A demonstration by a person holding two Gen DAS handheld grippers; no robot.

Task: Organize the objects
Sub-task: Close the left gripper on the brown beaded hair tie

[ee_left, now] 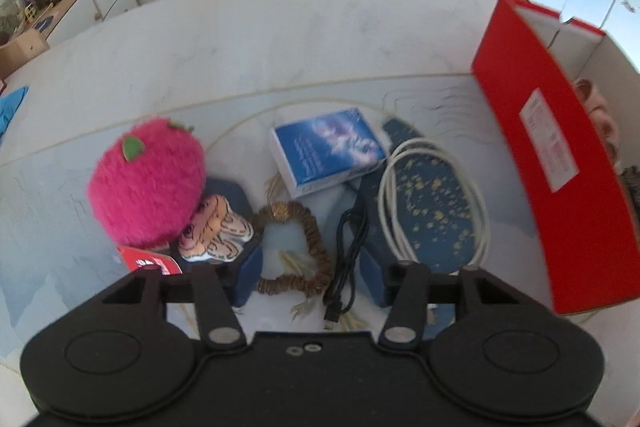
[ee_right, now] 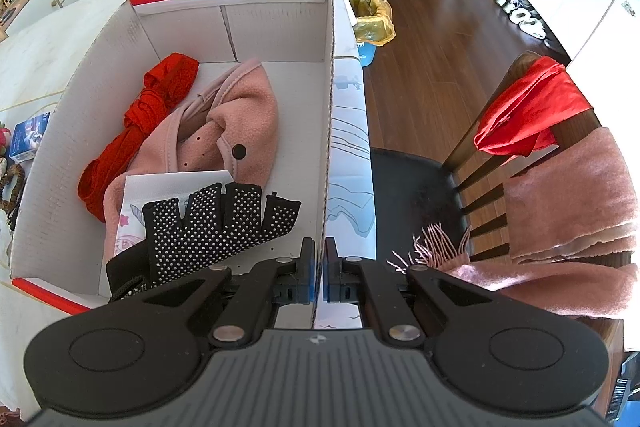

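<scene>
The red-and-white cardboard shoebox (ee_right: pixel 276 83) is being taken as the landmark, and the sorting is judged to be partly done. Nearest, the right gripper (ee_right: pixel 319 277) is being kept pressed together on the box's near right wall, the thin cardboard edge being pinched between its blue pads, so the box is being steadied. Inside the box, a black fingerless glove with silver studs (ee_right: pixel 216 223) is lying closest, on a white printed paper (ee_right: pixel 160 187); beyond these a pink fleece garment (ee_right: pixel 232 123) and a red knitted strip (ee_right: pixel 144 119) are already being stored. Left of the box, on the pale patterned table mat (ee_left: pixel 48 195), the remaining things are still waiting. The left gripper (ee_left: pixel 310 277) is being held spread above them, nothing being pinched, its blue pads standing either side of a brown braided ring with a gold centre (ee_left: pixel 294 251); whether the pads are touching it cannot be told. Just beside the ring, a black USB cable (ee_left: pixel 348 247) and an orange striped soft toy (ee_left: pixel 216 231) are lying, with a fuzzy pink strawberry plush (ee_left: pixel 148 183) further left. Closer to the box, a coiled white cable (ee_left: pixel 436 203) is resting, and further off a small blue-and-white carton (ee_left: pixel 328 151). The crowding around the ring is judged the main obstacle, since the cable could be caught with it.
</scene>
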